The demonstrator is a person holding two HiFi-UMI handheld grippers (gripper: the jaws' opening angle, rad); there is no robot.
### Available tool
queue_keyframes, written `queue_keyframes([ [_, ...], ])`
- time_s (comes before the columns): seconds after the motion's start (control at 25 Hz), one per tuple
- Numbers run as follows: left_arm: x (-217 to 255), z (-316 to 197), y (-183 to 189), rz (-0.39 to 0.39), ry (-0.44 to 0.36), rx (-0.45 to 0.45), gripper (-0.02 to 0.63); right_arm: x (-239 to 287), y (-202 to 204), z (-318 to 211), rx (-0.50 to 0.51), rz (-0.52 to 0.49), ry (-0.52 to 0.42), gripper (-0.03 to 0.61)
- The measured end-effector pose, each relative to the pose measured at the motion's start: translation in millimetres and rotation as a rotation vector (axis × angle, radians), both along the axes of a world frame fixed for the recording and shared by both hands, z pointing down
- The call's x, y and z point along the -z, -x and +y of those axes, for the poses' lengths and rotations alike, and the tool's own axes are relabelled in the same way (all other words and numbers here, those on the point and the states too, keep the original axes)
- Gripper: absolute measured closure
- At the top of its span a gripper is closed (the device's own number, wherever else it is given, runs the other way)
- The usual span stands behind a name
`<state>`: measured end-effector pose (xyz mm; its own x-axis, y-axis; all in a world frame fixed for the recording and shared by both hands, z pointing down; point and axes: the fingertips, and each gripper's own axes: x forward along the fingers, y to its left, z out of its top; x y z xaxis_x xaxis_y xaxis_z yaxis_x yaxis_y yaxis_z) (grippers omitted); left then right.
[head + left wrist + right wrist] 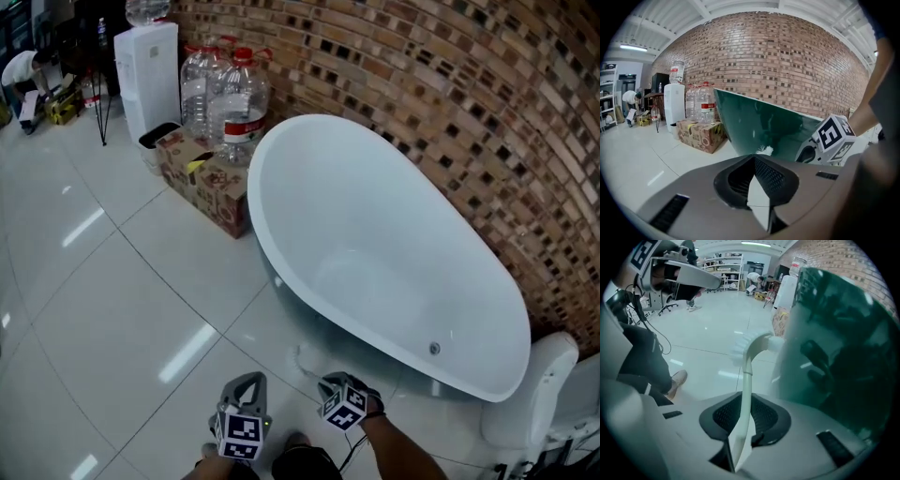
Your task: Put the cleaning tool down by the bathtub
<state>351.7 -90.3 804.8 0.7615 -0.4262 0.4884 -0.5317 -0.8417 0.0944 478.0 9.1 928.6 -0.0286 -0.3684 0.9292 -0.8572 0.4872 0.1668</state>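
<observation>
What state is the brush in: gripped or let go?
Gripped. The right gripper has its jaws pressed on the brush handle, with the bristle head out front beside the tub.

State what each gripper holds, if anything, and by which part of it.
The right gripper grips the white cleaning brush by its handle, well back from the bristles. The left gripper holds nothing.

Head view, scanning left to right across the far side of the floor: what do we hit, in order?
person bent over at the far left → white water dispenser → water bottles → bathtub. The cardboard box is left out because it sits under the bottles and overlaps them.
</observation>
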Motion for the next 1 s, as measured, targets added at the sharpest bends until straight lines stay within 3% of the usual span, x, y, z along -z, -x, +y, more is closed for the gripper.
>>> queue_keyframes([
  [0.16,-61,-12,-19,0.026,-0.007,-0.006,0.609,-78,-13,-3,0.0,0.019,0.014,0.509],
  [0.32,-115,-25,-33,0.036,-0.027,-0.001,0.609,-144,-23,-17,0.103,0.089,0.015,0.508],
  [0.44,-146,-34,-37,0.035,-0.041,0.001,0.609,-188,-26,-31,0.096,0.083,0.008,0.508],
  [0.68,-191,-36,-38,0.031,-0.078,-0.013,0.609,-276,-32,-38,0.079,0.103,0.023,0.506],
  [1.0,-214,-26,-37,0.023,-0.059,-0.028,0.609,-330,-35,-25,0.034,0.161,0.016,0.505],
])
